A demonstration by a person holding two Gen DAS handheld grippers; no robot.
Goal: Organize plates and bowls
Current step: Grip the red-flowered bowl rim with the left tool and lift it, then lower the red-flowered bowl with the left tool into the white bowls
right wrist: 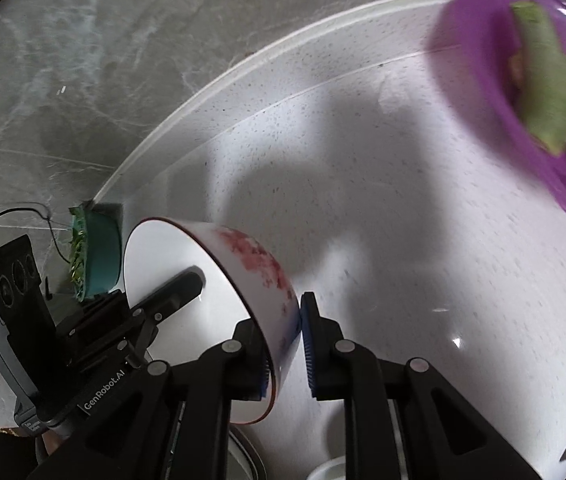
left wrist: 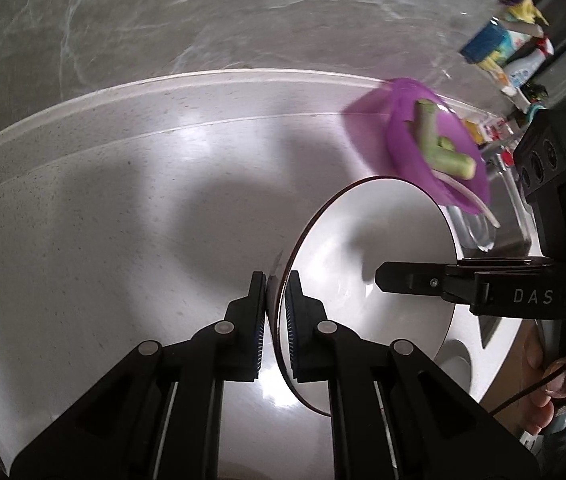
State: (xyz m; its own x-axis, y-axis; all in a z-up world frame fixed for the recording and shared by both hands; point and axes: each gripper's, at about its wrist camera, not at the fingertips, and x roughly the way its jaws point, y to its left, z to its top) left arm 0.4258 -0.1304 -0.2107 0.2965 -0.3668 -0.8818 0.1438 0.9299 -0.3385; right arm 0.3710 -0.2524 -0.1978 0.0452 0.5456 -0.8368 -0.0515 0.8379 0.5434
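Both grippers pinch one glossy white bowl (left wrist: 371,264) above the speckled counter (left wrist: 123,200): left gripper (left wrist: 275,312) and right gripper (right wrist: 285,344) clamped on opposite rims; purple bowl (right wrist: 523,80) holds green stalks (right wrist: 551,92).

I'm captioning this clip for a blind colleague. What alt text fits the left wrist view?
Both grippers grip one white bowl by its rim over a pale speckled counter: the left gripper from below, the right gripper from the right side. Behind sits a purple bowl holding green pieces.
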